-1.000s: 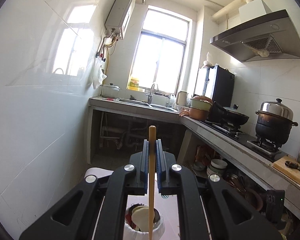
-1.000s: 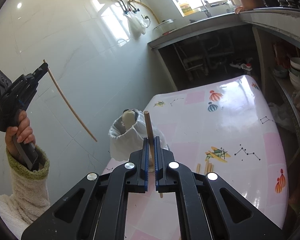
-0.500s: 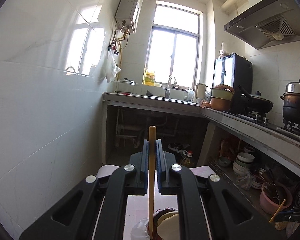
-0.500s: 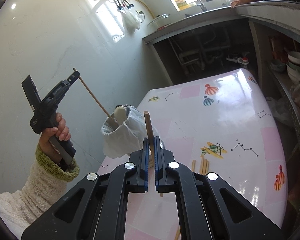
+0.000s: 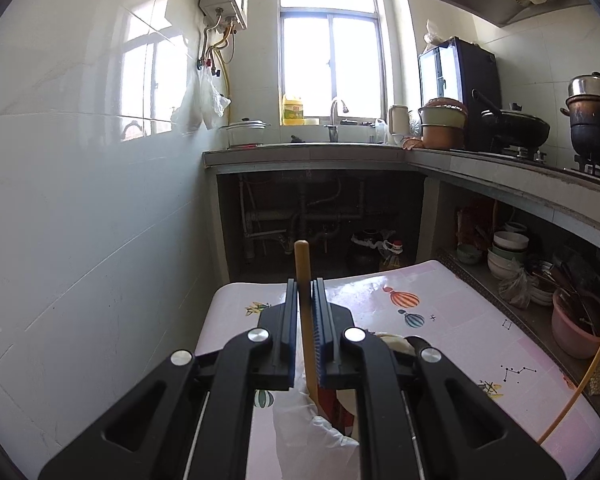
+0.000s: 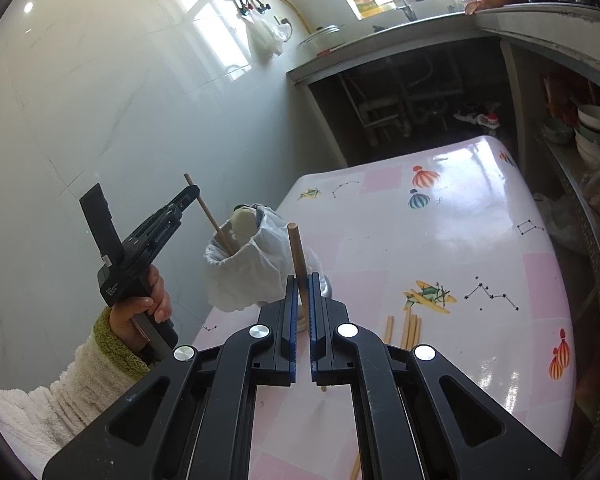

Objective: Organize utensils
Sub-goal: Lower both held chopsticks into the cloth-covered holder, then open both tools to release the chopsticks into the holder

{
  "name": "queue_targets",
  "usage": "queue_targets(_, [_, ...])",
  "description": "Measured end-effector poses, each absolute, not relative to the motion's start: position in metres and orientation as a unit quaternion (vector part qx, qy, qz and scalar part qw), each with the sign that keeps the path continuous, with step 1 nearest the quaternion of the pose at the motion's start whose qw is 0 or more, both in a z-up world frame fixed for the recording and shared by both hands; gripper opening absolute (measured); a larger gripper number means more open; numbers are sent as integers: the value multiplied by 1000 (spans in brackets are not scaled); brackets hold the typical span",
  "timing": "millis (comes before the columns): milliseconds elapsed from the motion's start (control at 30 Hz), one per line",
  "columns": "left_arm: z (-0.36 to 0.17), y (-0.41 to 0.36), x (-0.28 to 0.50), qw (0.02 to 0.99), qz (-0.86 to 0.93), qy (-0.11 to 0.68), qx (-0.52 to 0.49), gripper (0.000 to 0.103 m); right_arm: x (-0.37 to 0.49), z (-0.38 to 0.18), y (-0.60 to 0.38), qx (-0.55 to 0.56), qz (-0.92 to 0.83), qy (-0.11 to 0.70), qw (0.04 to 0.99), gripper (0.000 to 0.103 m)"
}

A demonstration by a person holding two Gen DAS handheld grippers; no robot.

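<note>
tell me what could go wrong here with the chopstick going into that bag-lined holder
1. The left gripper holds its chopstick at a slant; the lower end could snag the loose white bag or nudge the holder over.
2. The right gripper grips another chopstick close beside the holder, so the two could collide.

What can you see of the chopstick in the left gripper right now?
The chopstick is a thin, round stick of pale wood, plain and straight. The left gripper pinches it near its upper end, a short stub poking above the jaws. It slants down, its lower end inside the holder wrapped in a white plastic bag, next to a pale spoon-like utensil. Its tip is hidden inside.
</note>
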State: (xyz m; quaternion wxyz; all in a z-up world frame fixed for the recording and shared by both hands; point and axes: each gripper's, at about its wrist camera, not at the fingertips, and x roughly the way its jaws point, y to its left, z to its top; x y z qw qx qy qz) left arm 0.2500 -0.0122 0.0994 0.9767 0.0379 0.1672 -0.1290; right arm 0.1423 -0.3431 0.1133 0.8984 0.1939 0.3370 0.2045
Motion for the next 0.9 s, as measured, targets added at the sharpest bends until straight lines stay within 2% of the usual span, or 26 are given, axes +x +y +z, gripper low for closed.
queue_targets(133, [98,-6,259,968,-139,209,16,11,141,122,-343,189,204,330,902,3])
queue_targets(200, [99,1,259,965,-146,219,-4,30,140,130,-343,185,203,324,905,3])
queue_targets(300, [105,14,251,963,-157,217,-37,47,143,148,-342,180,209,308,911,3])
queue_targets(367, [108,23,242,960,-168,217,-56,54,146,162,-340,173,213,294,916,3])
queue_targets(633, [106,68,195,954,-165,220,-117,64,174,219,-327,174,252,231,924,3])
queue_targets(900, [83,101,145,958,-132,225,-122,69,232,234,-290,169,279,225,918,1])
